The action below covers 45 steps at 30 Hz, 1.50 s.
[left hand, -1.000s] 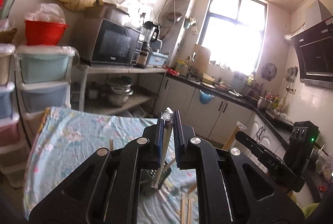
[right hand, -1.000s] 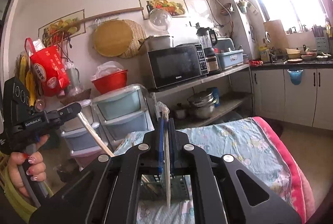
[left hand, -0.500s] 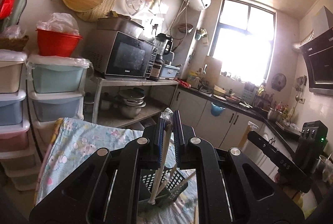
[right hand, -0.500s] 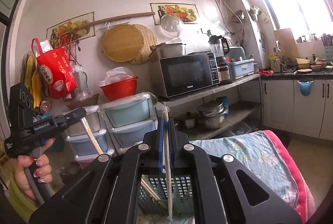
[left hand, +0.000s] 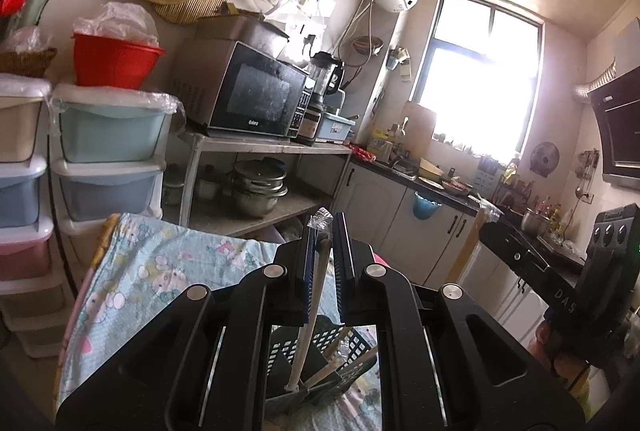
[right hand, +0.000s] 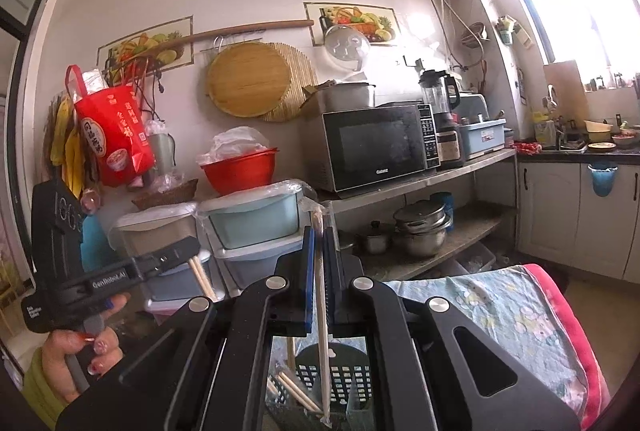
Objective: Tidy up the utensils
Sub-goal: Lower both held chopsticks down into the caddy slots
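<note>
In the left wrist view my left gripper (left hand: 323, 227) is shut on a pair of plastic-wrapped chopsticks (left hand: 314, 303) that hang down into a dark slotted utensil basket (left hand: 352, 347). Several chopsticks stand in that basket. My right gripper (right hand: 319, 231) is shut on another wrapped pair (right hand: 322, 331), its lower end over the same basket (right hand: 344, 371). Each gripper shows in the other's view: the right gripper (left hand: 486, 231) at the right with its chopsticks (left hand: 466, 251), the left gripper (right hand: 192, 251) at the left with a hand (right hand: 80, 351) on its grip.
The basket stands on a table with a pale blue floral cloth (left hand: 160, 271) and a pink edge (right hand: 576, 331). Stacked plastic drawers (left hand: 108, 151) and a steel shelf with a microwave (right hand: 376, 147) and pots (right hand: 420, 227) stand behind. Kitchen cabinets (left hand: 400, 215) run toward the window.
Both grippers have moved over the table with their chopsticks. The basket, barely seen a second ago, now sits under both sets of fingers, and the chopstick ends hang over or in it.
</note>
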### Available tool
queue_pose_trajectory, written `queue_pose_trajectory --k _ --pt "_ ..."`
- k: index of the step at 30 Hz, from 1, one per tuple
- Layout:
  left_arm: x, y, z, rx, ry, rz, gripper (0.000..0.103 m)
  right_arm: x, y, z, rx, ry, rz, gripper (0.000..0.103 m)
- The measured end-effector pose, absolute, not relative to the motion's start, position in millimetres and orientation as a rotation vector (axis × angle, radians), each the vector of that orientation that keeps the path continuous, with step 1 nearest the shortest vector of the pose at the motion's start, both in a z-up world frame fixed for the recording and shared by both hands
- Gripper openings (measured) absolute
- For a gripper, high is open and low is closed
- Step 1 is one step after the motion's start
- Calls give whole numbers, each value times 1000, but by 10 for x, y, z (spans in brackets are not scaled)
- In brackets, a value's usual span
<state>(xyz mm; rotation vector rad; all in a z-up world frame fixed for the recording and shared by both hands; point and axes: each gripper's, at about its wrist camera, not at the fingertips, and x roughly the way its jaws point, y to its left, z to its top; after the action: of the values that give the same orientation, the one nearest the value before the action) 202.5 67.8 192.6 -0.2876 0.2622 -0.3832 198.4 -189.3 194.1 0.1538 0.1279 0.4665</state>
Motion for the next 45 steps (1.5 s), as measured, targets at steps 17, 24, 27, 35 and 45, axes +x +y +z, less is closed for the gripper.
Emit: queue_pose_trajectory --k 17,24,27,35,45 --pt "2315 531 1522 -256 334 -380 6 2369 -1657 1753 128 96 514 4" --pt "2396 477 1385 -241 360 -368 6 2508 -1594 1633 124 94 514 4" --pt "2416 456 1333 -232 366 -363 6 2576 -1565 1563 122 99 507 4" --pt "2474 441 1200 -228 391 -357 6 2715 -1520 1417 127 124 489 4" --pt "2503 452 1061 -237 420 -344 6 2793 -1522 1202 139 164 466 5"
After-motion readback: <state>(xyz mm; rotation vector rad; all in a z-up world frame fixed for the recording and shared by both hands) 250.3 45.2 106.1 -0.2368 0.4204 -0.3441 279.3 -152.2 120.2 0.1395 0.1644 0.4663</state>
